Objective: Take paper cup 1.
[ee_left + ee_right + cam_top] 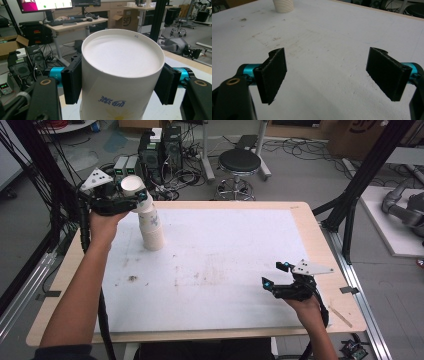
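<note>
A stack of white paper cups [151,227] stands upside down at the back left of the white table mat [225,265]; its ribbed rims [283,5] also appear far off in the right gripper view. My left gripper [134,199] is shut on the top cup [132,185], which tilts a little above the stack. In the left gripper view both black pads [72,82] press the sides of that upturned cup [120,55], which bears a blue print. My right gripper [274,275] hovers low over the mat at the front right, open, with nothing between its jaws [332,75].
Brown smudges [132,278] mark the mat. Behind the table stand computer towers [160,150] and a black stool [240,162] among cables. Black frame posts [360,180] rise at the right, and the wooden table edge [325,245] borders the mat.
</note>
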### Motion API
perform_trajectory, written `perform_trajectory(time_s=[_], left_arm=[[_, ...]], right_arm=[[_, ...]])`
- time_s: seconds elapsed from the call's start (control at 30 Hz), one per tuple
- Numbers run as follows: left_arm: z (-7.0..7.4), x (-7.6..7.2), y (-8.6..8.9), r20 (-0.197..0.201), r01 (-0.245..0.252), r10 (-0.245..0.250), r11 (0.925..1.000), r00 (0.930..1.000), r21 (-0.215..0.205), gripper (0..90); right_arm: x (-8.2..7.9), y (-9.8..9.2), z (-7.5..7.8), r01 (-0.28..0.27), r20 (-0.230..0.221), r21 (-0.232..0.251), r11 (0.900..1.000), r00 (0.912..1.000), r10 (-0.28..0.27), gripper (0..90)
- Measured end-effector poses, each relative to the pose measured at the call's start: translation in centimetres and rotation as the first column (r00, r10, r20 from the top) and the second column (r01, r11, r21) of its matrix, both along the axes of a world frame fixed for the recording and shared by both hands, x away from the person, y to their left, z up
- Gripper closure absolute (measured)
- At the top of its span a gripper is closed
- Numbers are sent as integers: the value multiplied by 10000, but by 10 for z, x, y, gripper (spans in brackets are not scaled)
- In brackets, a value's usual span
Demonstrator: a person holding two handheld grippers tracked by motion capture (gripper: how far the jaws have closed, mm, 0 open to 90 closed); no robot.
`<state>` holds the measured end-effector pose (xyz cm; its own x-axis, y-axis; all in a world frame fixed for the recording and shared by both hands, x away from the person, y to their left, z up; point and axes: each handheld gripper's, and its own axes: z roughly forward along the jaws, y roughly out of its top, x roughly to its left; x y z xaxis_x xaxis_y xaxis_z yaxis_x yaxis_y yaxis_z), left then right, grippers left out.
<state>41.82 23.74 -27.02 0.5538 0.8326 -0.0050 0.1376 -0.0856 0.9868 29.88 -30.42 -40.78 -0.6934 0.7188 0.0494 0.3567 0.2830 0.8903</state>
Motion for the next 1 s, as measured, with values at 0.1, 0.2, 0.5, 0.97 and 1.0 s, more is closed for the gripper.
perform_trajectory(time_s=[0.1, 0.2, 0.5, 0.97, 1.0], left_arm=[[5, -11, 1, 21, 284, -284, 9996, 9996, 54, 337], [9, -22, -3, 184, 819, -817, 9966, 9965, -65, 338], [2, -50, -25, 88, 2598, -2596, 9652, 9657, -308, 339], [-36, -65, -50, -422, 3826, -3844, 9228, 9222, -457, 338], [-39, -66, -53, -428, 3853, -3873, 9216, 9210, -474, 338]], right_arm=[[0, 1, 0, -87, -34, -16, 10000, 10000, 87, 172], [0, 3, 0, -144, -87, 1, 9999, 9999, 144, 172], [2, 9, 0, -365, -125, -56, 9993, 9993, 364, 172], [6, 20, 1, -847, -57, 159, 9963, 9964, 848, 172], [6, 20, 1, -847, -57, 159, 9963, 9964, 848, 172]])
